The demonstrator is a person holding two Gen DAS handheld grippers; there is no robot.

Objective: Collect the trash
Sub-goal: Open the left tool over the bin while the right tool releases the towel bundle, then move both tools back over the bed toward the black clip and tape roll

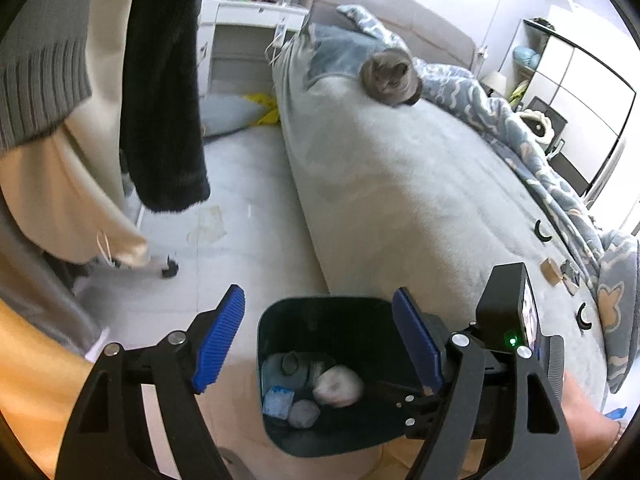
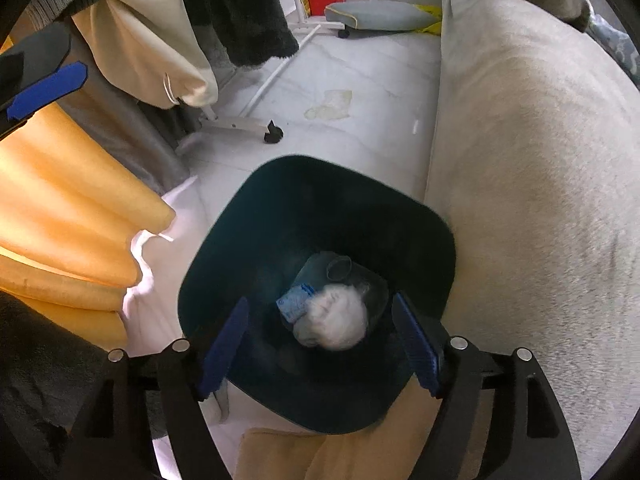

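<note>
My right gripper (image 2: pixel 320 344) hangs over the bin (image 2: pixel 400 216) at lower centre, fingers spread and empty; a pale wad (image 2: pixel 340 320) lies inside on a bottle. My left gripper (image 1: pixel 316 344) is open, empty. Next I'd lift clear of the rim, then go for the scraps (image 1: pixel 554 272) on the bed (image 1: pixel 400 168) at right, avoiding the cat (image 1: pixel 390 76).

A grey cat (image 1: pixel 391 77) sits at the upper centre of the left wrist view, on a pale fleece-covered bed (image 1: pixel 420 184) that fills the right half. A blue patterned quilt (image 1: pixel 540 148) lies bunched along the bed's far right edge. At upper left hang a cream garment (image 1: pixel 76 176) and a black fuzzy one (image 1: pixel 164 92). In the right wrist view, orange curtains (image 2: pixel 68 200) fill the left side, a white rack foot with a black caster (image 2: pixel 273 133) stands on the pale floor (image 2: pixel 360 80), and a grey cushion (image 2: pixel 378 16) lies at top centre.
</note>
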